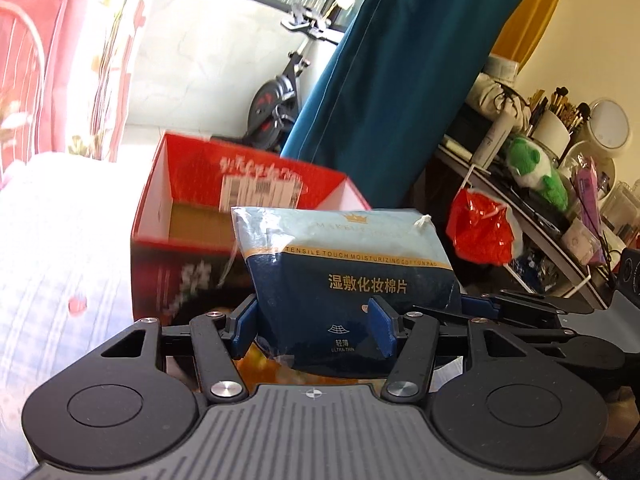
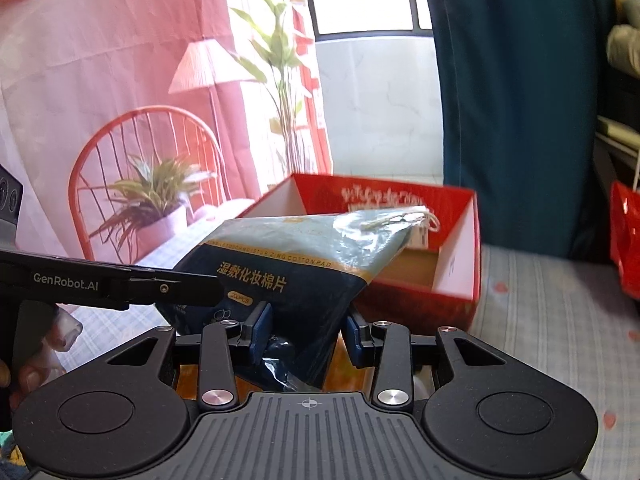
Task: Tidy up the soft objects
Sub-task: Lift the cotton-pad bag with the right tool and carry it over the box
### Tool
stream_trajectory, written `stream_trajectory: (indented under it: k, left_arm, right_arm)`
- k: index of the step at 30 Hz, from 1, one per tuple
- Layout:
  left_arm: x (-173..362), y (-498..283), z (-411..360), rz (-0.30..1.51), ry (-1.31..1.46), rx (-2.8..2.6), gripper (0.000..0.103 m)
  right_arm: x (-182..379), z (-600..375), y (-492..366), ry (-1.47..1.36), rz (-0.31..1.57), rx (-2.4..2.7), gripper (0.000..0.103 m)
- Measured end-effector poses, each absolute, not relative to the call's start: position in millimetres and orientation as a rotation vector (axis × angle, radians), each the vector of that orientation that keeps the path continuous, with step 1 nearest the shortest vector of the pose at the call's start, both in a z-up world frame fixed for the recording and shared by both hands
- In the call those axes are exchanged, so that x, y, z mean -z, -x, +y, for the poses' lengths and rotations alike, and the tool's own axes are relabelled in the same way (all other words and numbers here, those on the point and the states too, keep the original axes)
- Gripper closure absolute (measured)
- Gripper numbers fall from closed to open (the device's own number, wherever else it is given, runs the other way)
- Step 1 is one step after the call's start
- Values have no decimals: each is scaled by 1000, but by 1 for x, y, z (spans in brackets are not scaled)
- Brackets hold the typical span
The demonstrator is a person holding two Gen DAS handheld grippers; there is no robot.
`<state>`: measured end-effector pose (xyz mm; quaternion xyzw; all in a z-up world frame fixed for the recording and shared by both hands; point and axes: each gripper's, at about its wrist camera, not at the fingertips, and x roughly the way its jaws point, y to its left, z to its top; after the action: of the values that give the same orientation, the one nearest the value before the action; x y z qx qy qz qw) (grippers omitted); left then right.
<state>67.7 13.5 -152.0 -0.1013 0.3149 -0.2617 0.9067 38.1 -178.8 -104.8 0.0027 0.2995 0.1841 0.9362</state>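
I have the cotton pad pack [image 1: 348,276] pinched from 2 sides: my left hand-held gripper [image 1: 316,332] stands about half open with its blue pads pressed on the pack's lower body, and my right hand-held gripper [image 2: 306,330] grips a narrower, crumpled lower corner. The pack hangs in the air just in front of the open red box [image 1: 248,208], which sits on the checked bed cover [image 2: 560,300].

The risks I see:
1. The film is slick and the filling soft, so a pad could slide off.
2. If my 2 hands drift apart, the bag may tear or twist free.
3. The drawstring [image 2: 420,216] could snag on the box wall.
4. Too low a carry would knock the near rim.
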Motion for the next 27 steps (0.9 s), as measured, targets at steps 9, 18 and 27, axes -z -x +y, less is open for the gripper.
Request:
stream_trajectory:
  k: [9,18,27]
  left_arm:
    - [108,-90,2,557,145,545,43]
    - [79,-160,-15,563,111,557,43]
    - [131,-206,-42,738,49,526,43]
  right_arm:
    - [80,-189,-69,-35,558,-387,68]
    - [58,-204,-145,-8,530,-383,67]
    - [113,-206,-198,22,675,-351,67]
